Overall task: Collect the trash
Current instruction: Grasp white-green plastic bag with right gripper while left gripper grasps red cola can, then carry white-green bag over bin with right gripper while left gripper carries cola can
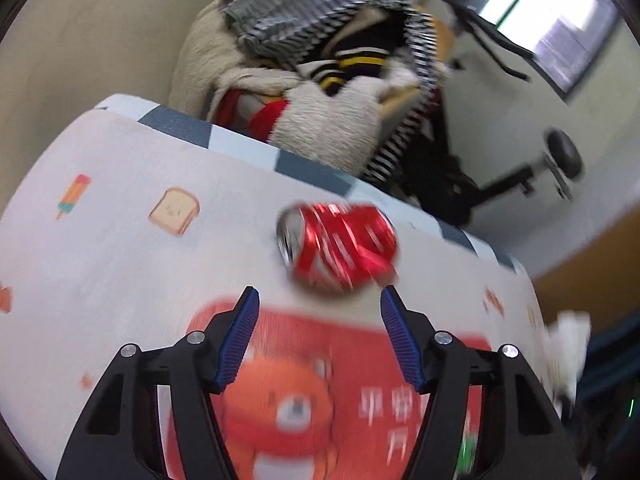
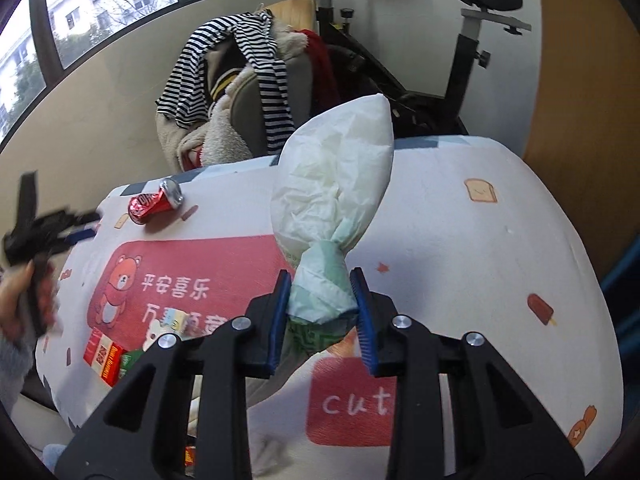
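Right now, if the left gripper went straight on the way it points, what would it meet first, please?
Most likely the crushed red can, lying on the printed cloth just beyond the left gripper; motion blur leaves depth uncertain.

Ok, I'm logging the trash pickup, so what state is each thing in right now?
Crushed red drink can: dented, lying on its side on the printed cloth, not gripped.
White crumpled tissue wad: pinched at its lower end, lifted.
Right gripper: jaws shut on the wad.
Left gripper: jaws apart, nothing between them, short of the can.
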`<state>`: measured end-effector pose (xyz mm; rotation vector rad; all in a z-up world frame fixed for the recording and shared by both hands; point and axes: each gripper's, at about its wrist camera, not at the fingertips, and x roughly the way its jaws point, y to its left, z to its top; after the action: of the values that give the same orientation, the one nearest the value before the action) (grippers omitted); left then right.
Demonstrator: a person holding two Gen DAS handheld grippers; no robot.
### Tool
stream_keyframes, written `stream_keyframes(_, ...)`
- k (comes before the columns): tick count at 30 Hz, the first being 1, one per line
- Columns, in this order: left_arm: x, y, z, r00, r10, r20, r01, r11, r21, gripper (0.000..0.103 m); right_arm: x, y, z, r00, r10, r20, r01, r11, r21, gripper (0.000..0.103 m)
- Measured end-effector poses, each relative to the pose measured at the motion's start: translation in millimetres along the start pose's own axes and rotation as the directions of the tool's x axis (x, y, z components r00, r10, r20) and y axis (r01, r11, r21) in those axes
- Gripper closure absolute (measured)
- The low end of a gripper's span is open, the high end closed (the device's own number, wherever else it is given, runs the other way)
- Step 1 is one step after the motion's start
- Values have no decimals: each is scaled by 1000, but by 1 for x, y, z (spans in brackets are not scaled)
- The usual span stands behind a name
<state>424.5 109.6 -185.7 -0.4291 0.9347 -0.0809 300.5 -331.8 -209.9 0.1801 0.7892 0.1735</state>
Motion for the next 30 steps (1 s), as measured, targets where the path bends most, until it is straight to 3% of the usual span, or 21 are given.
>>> stream_keyframes(4, 32, 3, 27, 999, 44, -3, -44, 997, -68, 41, -4, -10, -9, 1000, 2, -16, -2, 1000, -1, 70)
stream_keyframes(10, 64, -4, 40, 990, 137, -30, -137, 990, -21, 41, -13, -15, -21, 999, -37, -18, 36, 999, -41, 70)
stream_keyframes(11, 68, -3, 39, 988, 146, -45, -147, 989, -28, 44, -15, -16, -22, 999, -44, -14, 44, 998, -45, 70)
stream_keyframes(13, 76, -1, 34, 986, 150, -79, -152, 988, -16, 69, -18, -18, -24, 999, -51, -9, 51, 998, -47, 70)
stream_keyframes(14, 73, -1, 33, 990, 125, -68, -126, 992, -17, 71, -19, -19, -25, 999, -51, -8, 51, 998, -45, 70)
stream_keyframes(16, 67, -5, 29, 988, 145, -61, -143, 989, 27, 72, -22, -23, -26, 999, -43, -5, 43, 999, -26, 70)
stream_keyframes(24, -3, -29, 10, 995, 97, -4, -95, 983, 155, 72, -41, -14, -24, 1000, -11, 20, 11, 999, -31, 70)
stream_keyframes(30, -86, -53, -41, 999, 37, 36, -45, 968, 246, 72, -71, 9, -31, 998, 37, 47, -33, 996, -79, 70)
